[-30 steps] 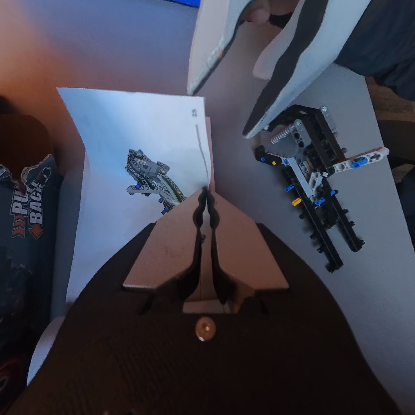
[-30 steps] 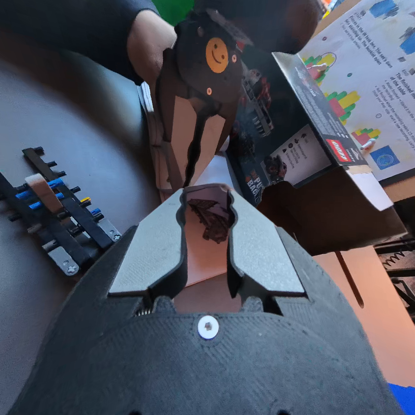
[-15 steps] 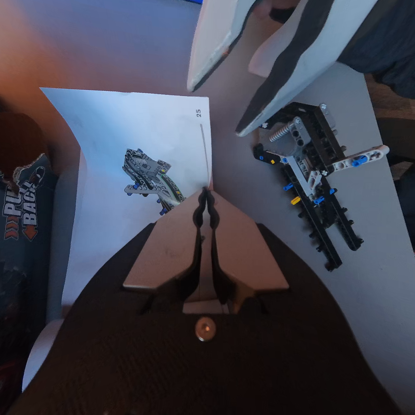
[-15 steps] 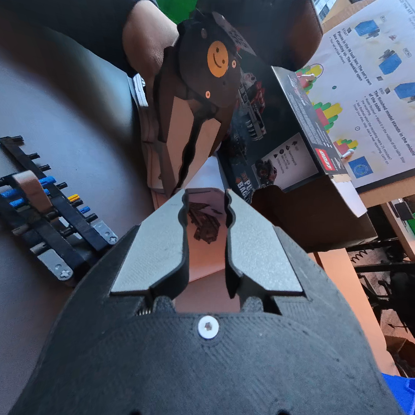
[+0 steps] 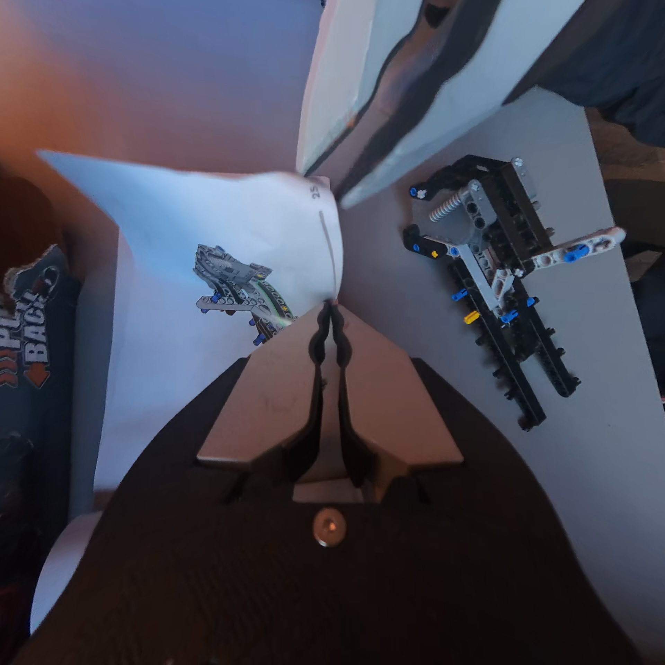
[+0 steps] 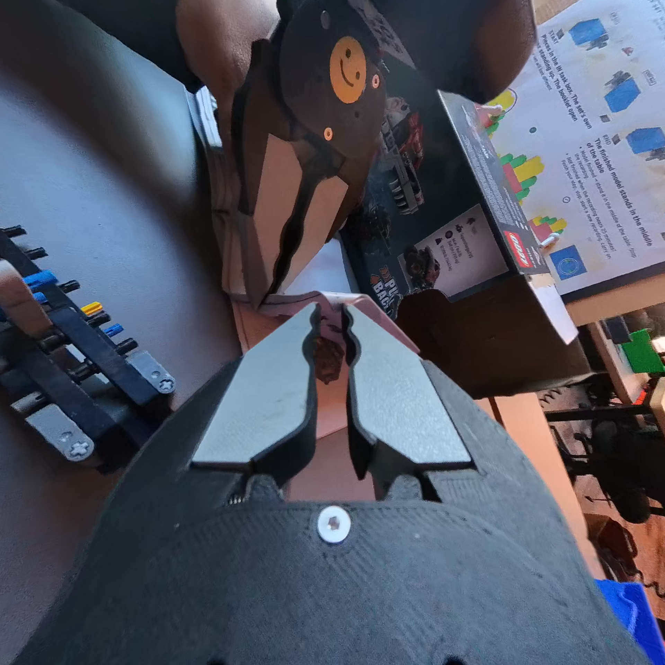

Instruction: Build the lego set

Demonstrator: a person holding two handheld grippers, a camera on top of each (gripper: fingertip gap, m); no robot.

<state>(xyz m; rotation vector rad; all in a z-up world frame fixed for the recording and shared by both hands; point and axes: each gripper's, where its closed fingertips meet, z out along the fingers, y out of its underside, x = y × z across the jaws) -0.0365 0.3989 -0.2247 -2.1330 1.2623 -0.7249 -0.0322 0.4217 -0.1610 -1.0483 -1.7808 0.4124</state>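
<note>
The white booklet page (image 5: 216,223) with a printed model picture is lifted and curled. My left gripper (image 5: 329,306) is shut on its near right edge; it also shows in the right wrist view (image 6: 264,302). My right gripper (image 6: 331,307) has its jaws narrowed to a small gap around the page's far corner (image 6: 378,316); it also shows in the left wrist view (image 5: 322,189). The half-built black and grey lego model (image 5: 503,288) with blue and yellow pins lies on the table to the right, apart from both grippers, and also shows in the right wrist view (image 6: 72,342).
The dark lego box (image 6: 414,216) lies beside the booklet and also shows in the left wrist view (image 5: 28,360). A printed sheet (image 6: 593,162) lies beyond the box. The grey table (image 5: 180,90) ends just past the model (image 5: 619,324). A person's hand (image 6: 216,54) holds the left gripper.
The right gripper has moved down to the page's far corner and its jaws have narrowed from wide open to a small gap. The page has curled up more. The left gripper stays shut.
</note>
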